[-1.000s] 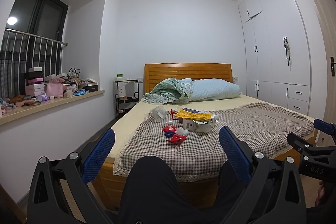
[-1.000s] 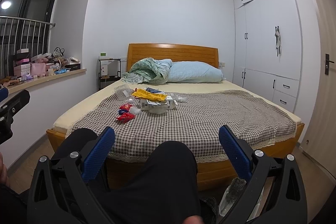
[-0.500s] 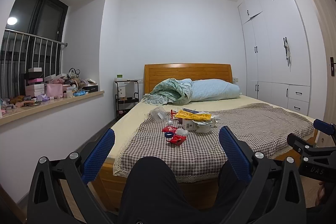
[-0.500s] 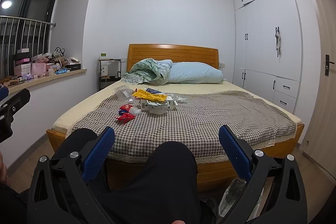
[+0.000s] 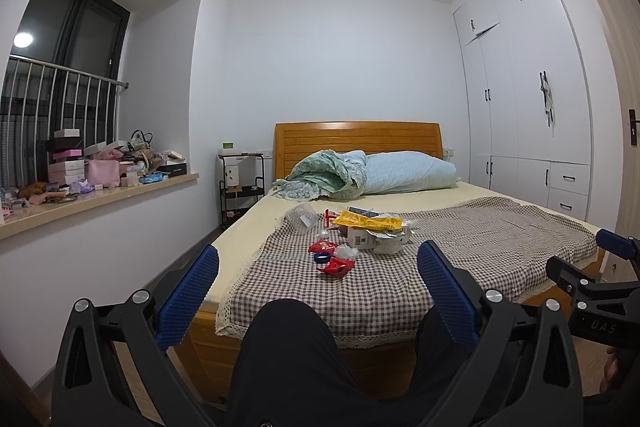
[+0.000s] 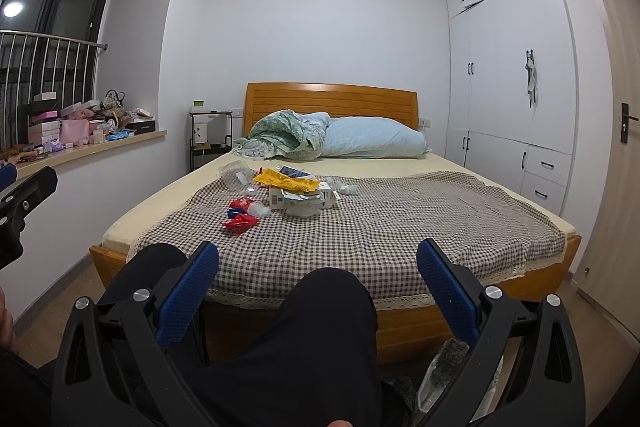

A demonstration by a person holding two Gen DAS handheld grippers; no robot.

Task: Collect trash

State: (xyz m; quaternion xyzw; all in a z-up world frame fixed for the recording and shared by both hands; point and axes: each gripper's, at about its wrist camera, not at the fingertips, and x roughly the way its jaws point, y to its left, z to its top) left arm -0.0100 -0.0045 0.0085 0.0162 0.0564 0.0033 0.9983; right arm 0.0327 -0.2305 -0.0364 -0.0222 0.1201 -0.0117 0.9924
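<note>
Left wrist view: left gripper gapes empty; trash pile lies on the checked blanket, well apart.
Handling: wrappers likely light, crinkly; pinch an edge.
Right wrist view: right gripper likewise apart; pile mid-bed.
Hidden: small pieces indistinct; floor bag cut off.

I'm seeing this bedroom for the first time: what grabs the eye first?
A heap of trash on the checked blanket in the middle of the bed: a yellow wrapper, red wrappers, a white box. Behind it, a crumpled green quilt by the headboard. The windowsill at left is cluttered with boxes.
</note>
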